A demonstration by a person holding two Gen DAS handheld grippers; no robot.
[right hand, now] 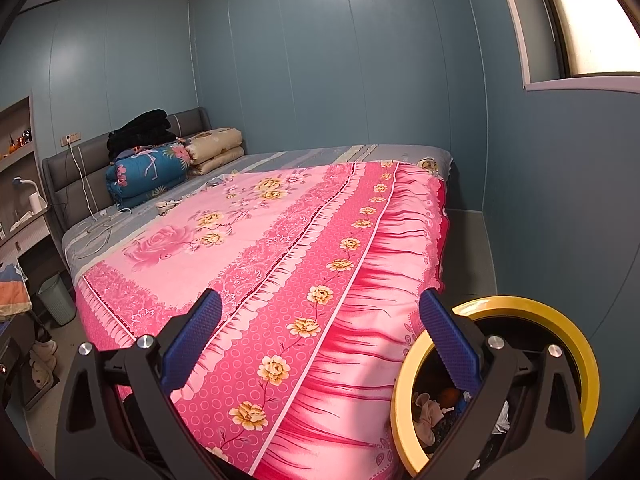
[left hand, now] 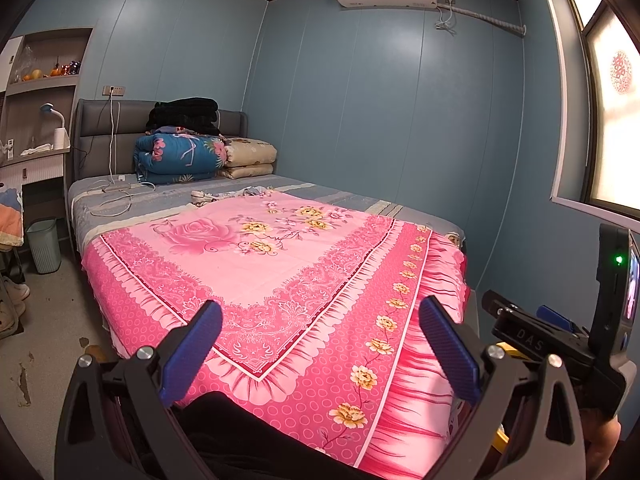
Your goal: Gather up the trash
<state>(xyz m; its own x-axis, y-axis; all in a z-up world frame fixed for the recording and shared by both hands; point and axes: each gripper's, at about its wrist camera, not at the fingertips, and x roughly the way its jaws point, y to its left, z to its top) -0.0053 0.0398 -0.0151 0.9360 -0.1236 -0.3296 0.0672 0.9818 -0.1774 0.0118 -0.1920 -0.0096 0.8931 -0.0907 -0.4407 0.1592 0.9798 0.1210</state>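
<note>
A yellow-rimmed trash bin stands on the floor at the foot of the bed, low right in the right wrist view, with crumpled tissue and other trash inside. My right gripper is open and empty above the bed's corner, its right finger over the bin's rim. My left gripper is open and empty over the foot of the bed. The right gripper's body shows at the right in the left wrist view. Small crumpled items lie mid-bed near the pink cover's far edge.
A bed with a pink floral cover fills the room. Folded quilts and charger cables lie at the headboard. A pale green bin stands left of the bed by a desk. Blue walls and a window stand to the right.
</note>
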